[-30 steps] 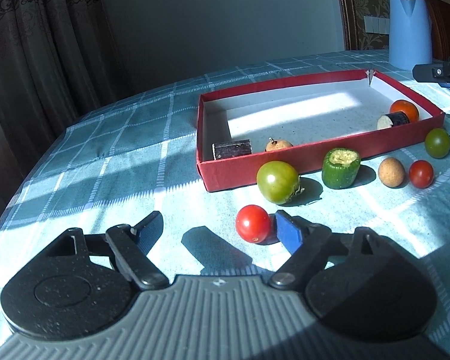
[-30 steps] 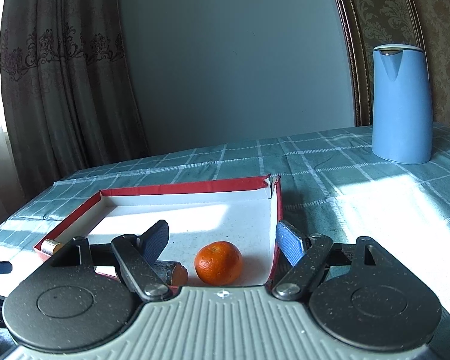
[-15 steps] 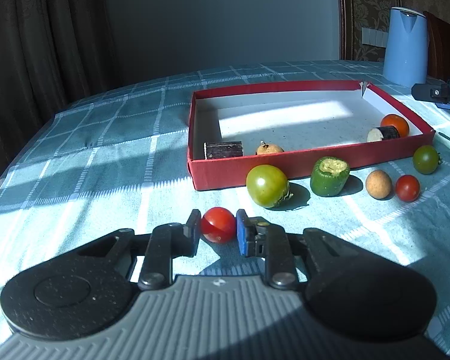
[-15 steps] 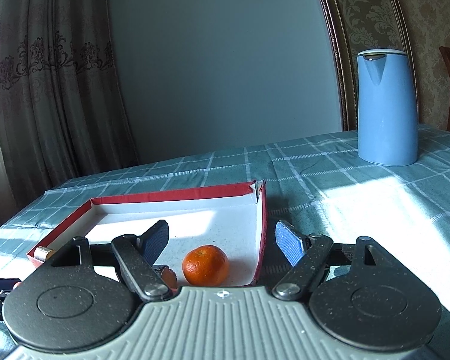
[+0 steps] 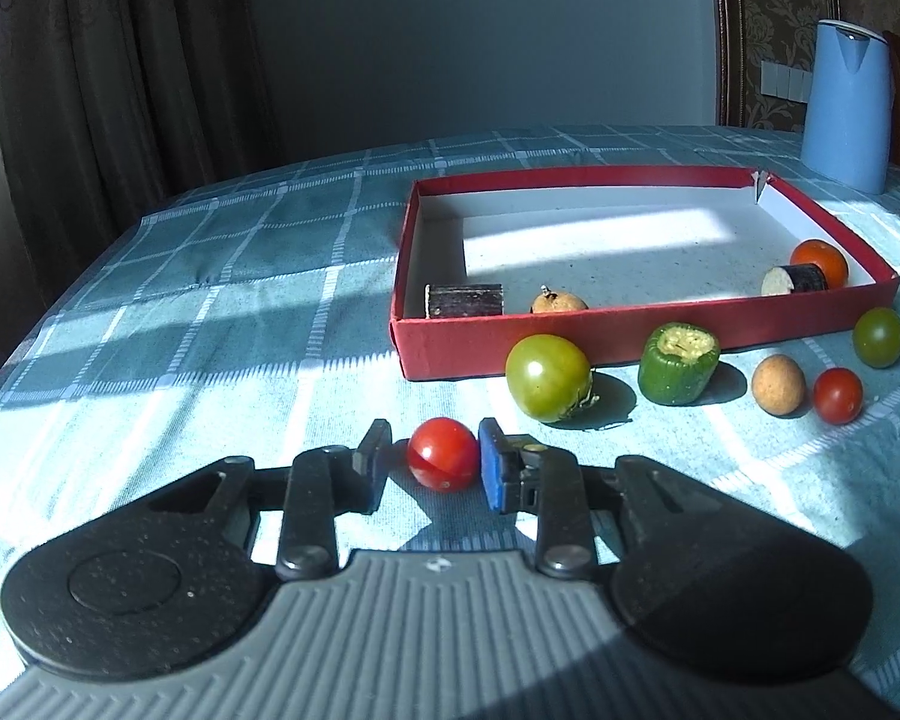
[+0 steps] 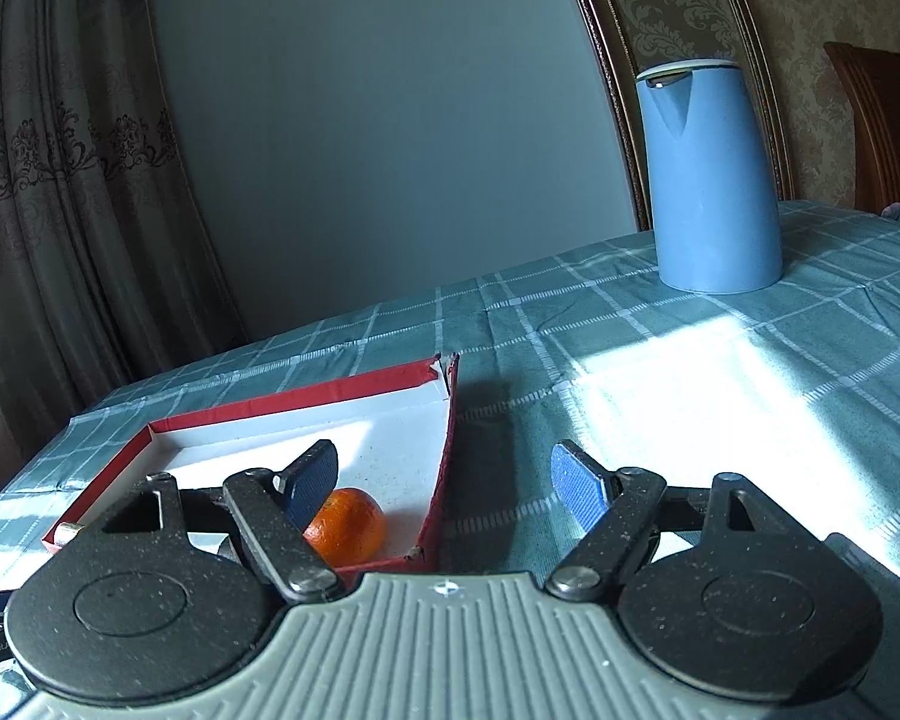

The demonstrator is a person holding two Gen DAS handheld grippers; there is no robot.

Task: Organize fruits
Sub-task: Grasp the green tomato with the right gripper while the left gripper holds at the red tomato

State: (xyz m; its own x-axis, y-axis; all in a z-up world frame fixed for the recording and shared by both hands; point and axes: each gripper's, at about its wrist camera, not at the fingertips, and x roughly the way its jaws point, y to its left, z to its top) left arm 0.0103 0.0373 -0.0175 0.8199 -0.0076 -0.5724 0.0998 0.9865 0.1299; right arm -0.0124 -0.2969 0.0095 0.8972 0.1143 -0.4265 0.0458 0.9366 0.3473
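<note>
My left gripper (image 5: pixel 435 462) is shut on a red cherry tomato (image 5: pixel 442 453) low over the tablecloth. Ahead lies a red box (image 5: pixel 630 333) with a white floor, holding an orange mandarin (image 5: pixel 819 258), two dark cut pieces (image 5: pixel 463 300) and a small tan fruit (image 5: pixel 558 302). In front of the box sit a large green tomato (image 5: pixel 547 377), a cut green pepper (image 5: pixel 679 363), a tan round fruit (image 5: pixel 777 384), a second red cherry tomato (image 5: pixel 837 395) and a small green tomato (image 5: pixel 879 336). My right gripper (image 6: pixel 450 480) is open and empty above the box's right wall (image 6: pixel 441 480), beside the mandarin (image 6: pixel 348 525).
A blue kettle (image 5: pixel 847 105) (image 6: pixel 714 180) stands on the checked tablecloth (image 5: pixel 210 330) behind the box at the right. Dark curtains (image 5: pixel 90 90) hang at the left. A wooden chair (image 6: pixel 882 120) is at the far right.
My left gripper moved up to the red cherry tomato and closed on it. My right gripper drifted to the right, so the mandarin now sits behind its left finger.
</note>
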